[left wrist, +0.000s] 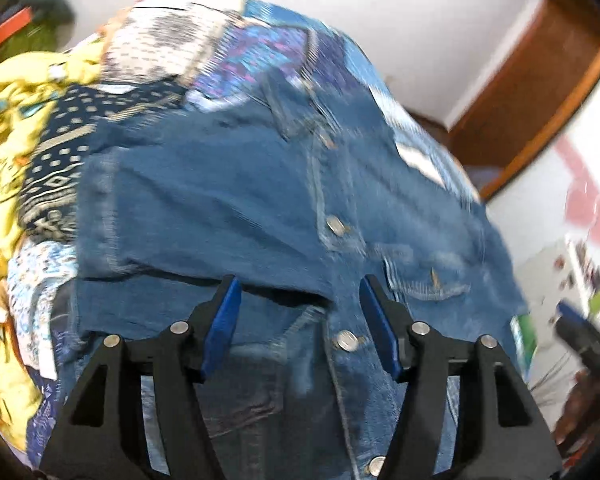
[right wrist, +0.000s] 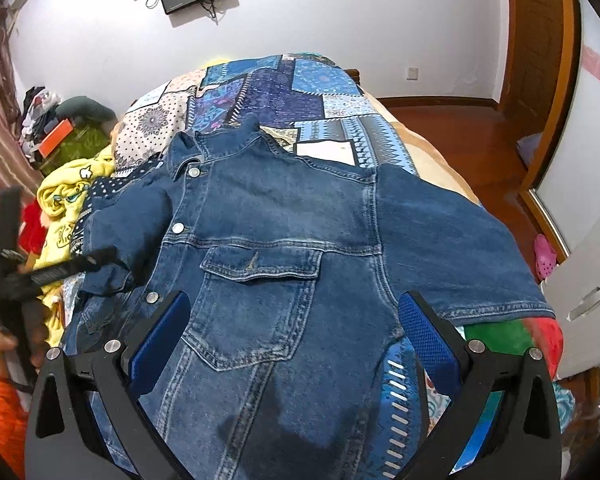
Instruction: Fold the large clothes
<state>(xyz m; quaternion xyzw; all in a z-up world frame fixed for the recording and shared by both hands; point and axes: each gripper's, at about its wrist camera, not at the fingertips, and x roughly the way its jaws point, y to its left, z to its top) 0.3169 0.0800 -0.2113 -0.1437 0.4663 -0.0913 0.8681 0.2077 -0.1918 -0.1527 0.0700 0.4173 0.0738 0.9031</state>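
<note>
While the blue denim button-front jacket (right wrist: 284,232) lies spread on the patchwork-quilted bed (right wrist: 324,80), we see both the left hand-held gripper (left wrist: 300,328) and right hand-held gripper (right wrist: 294,344) open above it, gripping nothing.

My left gripper (left wrist: 300,320), black with blue pads, fills the lower part of the frame with its jaws apart and nothing pinched between them. Beneath and beyond it lies a blue denim jacket (left wrist: 236,200) with silver snap buttons (left wrist: 336,225), one sleeve folded across its front at centre left. It rests on a patchwork blue-patterned bedspread (left wrist: 260,44). A crumpled yellow printed cloth (left wrist: 4,128) sits at the left edge. The whole view is blurred.
</note>
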